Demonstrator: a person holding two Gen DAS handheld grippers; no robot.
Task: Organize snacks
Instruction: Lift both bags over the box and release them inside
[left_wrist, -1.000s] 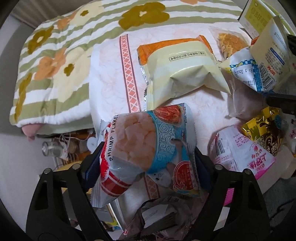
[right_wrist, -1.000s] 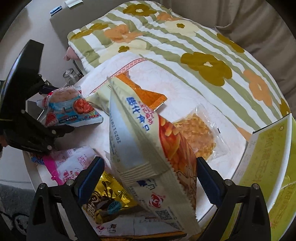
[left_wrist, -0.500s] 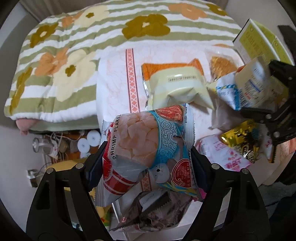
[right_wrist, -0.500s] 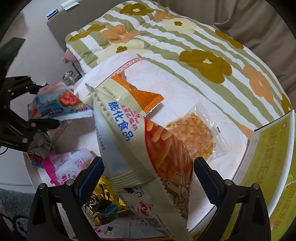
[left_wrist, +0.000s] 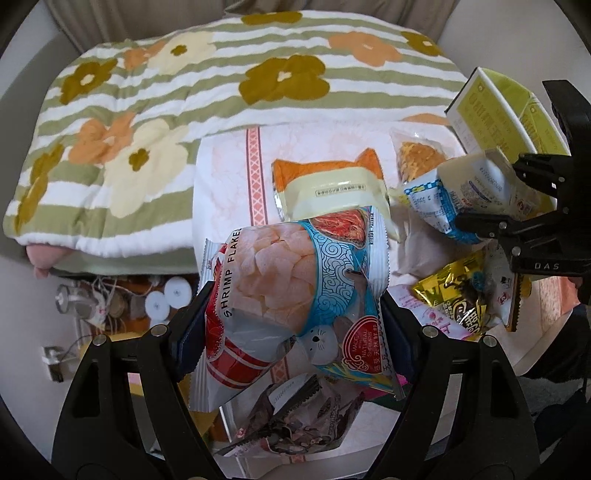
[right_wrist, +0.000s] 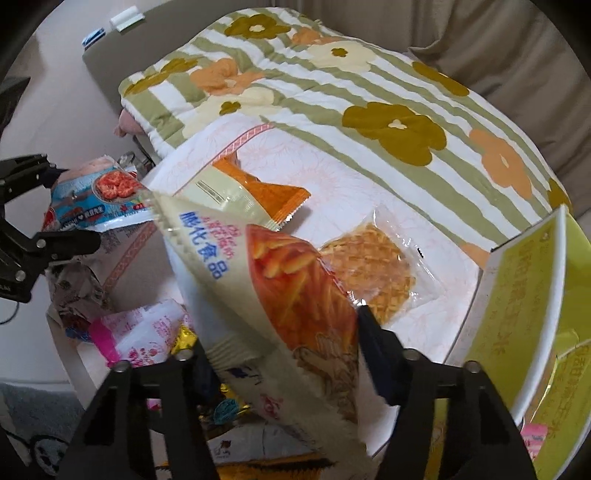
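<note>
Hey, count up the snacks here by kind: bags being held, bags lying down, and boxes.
Held bags: 2, shrimp flakes bag, stick snack bag.
Lying bags: 5, orange-and-cream bag, clear packet, gold packet, pink packet, brown patterned packet.
Boxes: 1, yellow-green box.
Total: 8 clearly visible.

I see a shrimp flakes bag (left_wrist: 291, 295) lifted, tilted. A cream-and-orange fries bag (right_wrist: 280, 295) hangs raised. An orange-cream packet (left_wrist: 328, 188), clear waffle packet (right_wrist: 373, 273), gold packet (left_wrist: 458, 295) and pink packet (right_wrist: 144, 328) lie flat below.
</note>
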